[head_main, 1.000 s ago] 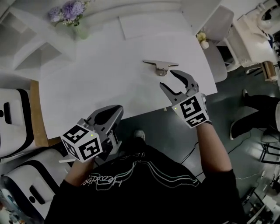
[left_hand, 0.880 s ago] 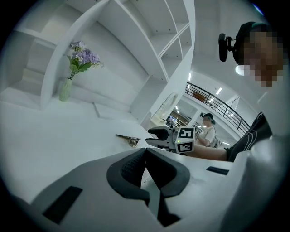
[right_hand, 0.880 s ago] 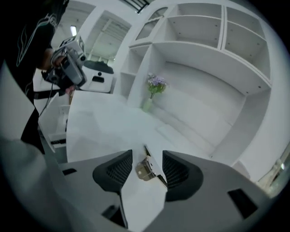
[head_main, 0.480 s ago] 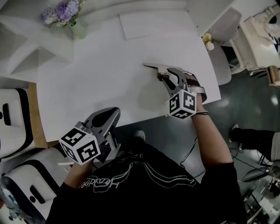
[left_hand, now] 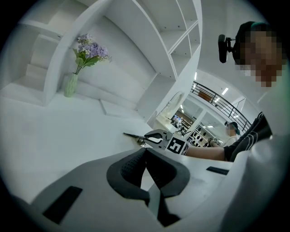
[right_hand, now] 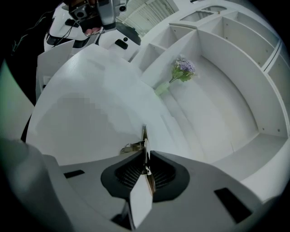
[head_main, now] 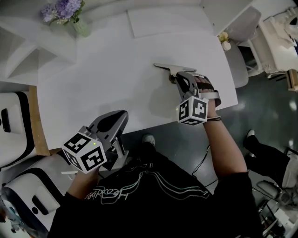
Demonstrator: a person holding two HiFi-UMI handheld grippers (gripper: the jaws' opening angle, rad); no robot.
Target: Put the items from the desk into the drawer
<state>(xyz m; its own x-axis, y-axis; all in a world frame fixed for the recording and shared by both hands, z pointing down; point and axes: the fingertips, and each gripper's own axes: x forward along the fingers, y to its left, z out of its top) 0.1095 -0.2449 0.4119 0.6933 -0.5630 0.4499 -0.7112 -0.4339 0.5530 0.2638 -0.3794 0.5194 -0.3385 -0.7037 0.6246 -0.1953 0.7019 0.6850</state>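
A flat metal clip (head_main: 165, 68) with a thin plate lies at the right of the white desk (head_main: 102, 69). My right gripper (head_main: 179, 80) is shut on its near end; in the right gripper view the clip's plate (right_hand: 145, 136) stands on edge between the pads. From the left gripper view the clip (left_hand: 134, 135) pokes out of the right gripper (left_hand: 154, 137) just above the desktop. My left gripper (head_main: 114, 122) hangs at the desk's front edge, left of my body, shut with nothing in it (left_hand: 145, 152). No drawer is in view.
A vase of purple flowers (head_main: 70, 14) stands at the back left, and a white sheet (head_main: 163, 21) lies at the back. White shelves rise behind the desk. A grey chair (head_main: 237, 56) is to the right, and white machines (head_main: 14, 121) stand to the left.
My right gripper, open short of the clip a second ago, has reached forward and shut on it. The left gripper has stayed where it was.
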